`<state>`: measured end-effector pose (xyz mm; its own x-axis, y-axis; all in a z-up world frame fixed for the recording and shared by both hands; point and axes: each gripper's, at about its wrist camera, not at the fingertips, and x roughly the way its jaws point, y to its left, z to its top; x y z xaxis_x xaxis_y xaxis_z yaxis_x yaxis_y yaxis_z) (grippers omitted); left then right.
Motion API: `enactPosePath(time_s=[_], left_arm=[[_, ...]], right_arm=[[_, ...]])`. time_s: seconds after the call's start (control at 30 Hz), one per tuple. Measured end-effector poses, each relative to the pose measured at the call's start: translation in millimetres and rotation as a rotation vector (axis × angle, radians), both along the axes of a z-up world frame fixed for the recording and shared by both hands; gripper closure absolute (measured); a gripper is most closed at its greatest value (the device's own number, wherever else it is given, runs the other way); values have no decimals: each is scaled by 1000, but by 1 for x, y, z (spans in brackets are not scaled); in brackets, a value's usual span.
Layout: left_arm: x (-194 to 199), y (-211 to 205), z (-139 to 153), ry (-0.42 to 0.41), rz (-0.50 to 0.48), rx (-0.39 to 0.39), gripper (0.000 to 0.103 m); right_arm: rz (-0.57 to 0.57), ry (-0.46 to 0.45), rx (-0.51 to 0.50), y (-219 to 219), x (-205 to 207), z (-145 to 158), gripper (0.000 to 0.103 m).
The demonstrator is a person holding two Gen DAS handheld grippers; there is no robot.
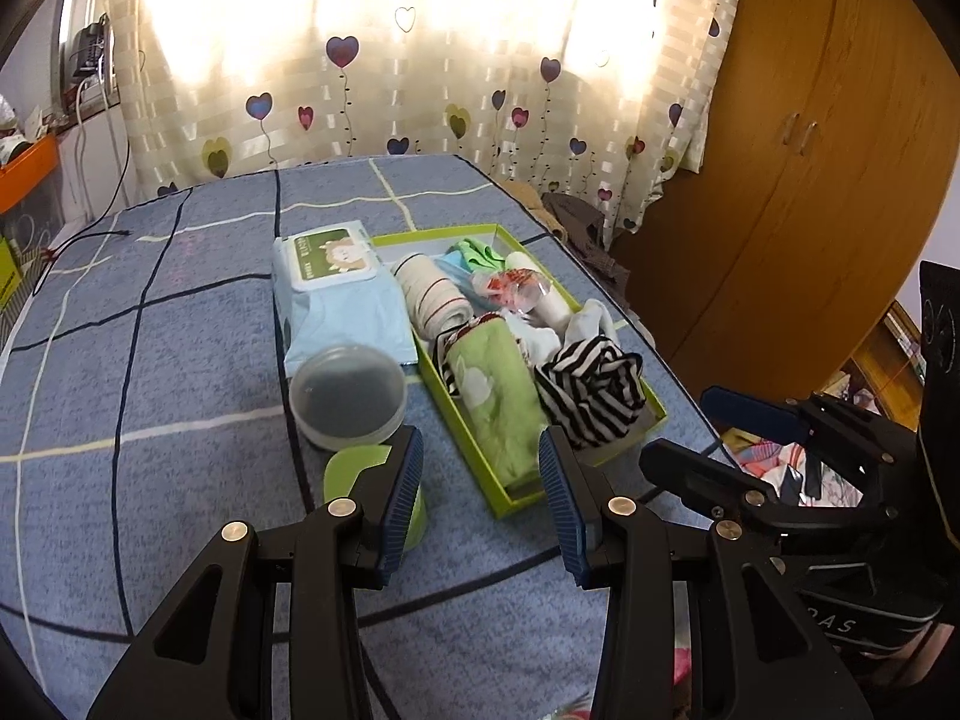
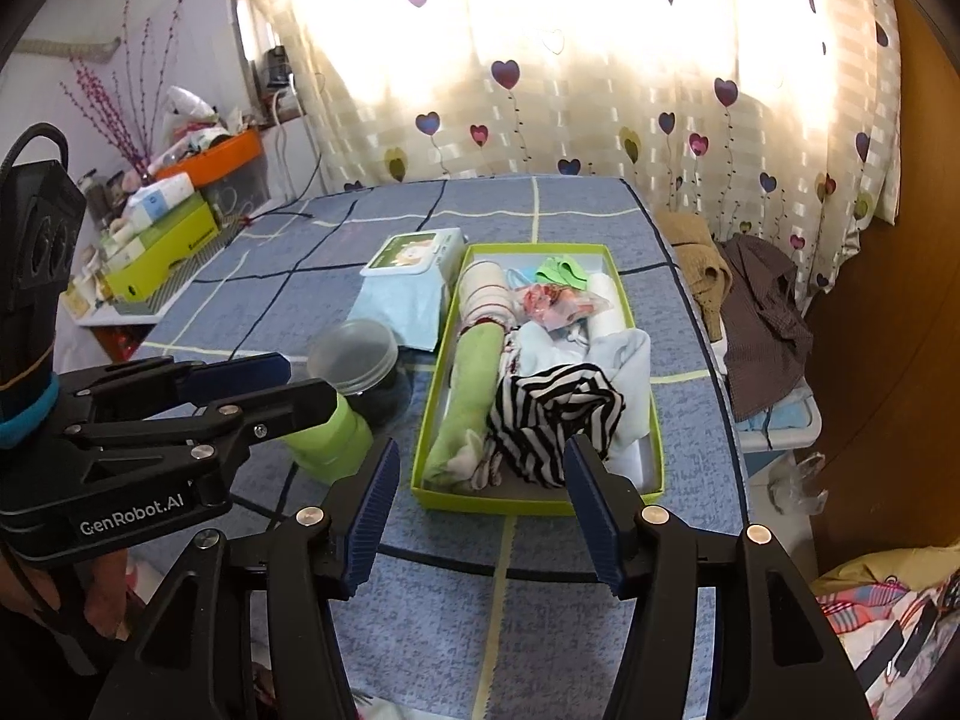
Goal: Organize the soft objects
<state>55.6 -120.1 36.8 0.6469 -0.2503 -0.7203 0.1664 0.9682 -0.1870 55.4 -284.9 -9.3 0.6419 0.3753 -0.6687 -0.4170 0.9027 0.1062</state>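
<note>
A lime-green box (image 1: 654, 414) (image 2: 537, 501) sits on the blue checked table and holds soft things: a black-and-white striped cloth (image 1: 591, 390) (image 2: 552, 414), a green rolled towel (image 1: 498, 396) (image 2: 471, 396), a cream striped roll (image 1: 429, 291) (image 2: 486, 294), white and pale-blue cloths (image 2: 606, 354) and a small plastic bag (image 1: 513, 288). My left gripper (image 1: 480, 498) is open and empty, just short of the box's near left corner. My right gripper (image 2: 480, 510) is open and empty, in front of the box's near edge. Each gripper shows in the other's view.
A pack of wet wipes (image 1: 336, 282) (image 2: 414, 276), a clear round lidded jar (image 1: 348, 396) (image 2: 354, 357) and a green cup (image 1: 375, 480) (image 2: 327, 438) stand left of the box. Clothes (image 2: 762, 300) lie right of the table. A wooden wardrobe (image 1: 798, 150) stands at right.
</note>
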Motion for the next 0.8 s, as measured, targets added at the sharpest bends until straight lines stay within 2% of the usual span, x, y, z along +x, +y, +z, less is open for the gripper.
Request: enactPosePath(time_s=[0.2, 0.37, 0.8], left_arm=[[-4, 8, -4, 19, 13, -35, 61], [-9, 7, -3, 0, 37, 20, 61], [-8, 5, -5, 0, 30, 20, 61]], right_arm=[[12, 2, -12, 7, -5, -1, 46], [19, 1, -19, 11, -6, -1, 46], [15, 11, -24, 13, -5, -6, 46]])
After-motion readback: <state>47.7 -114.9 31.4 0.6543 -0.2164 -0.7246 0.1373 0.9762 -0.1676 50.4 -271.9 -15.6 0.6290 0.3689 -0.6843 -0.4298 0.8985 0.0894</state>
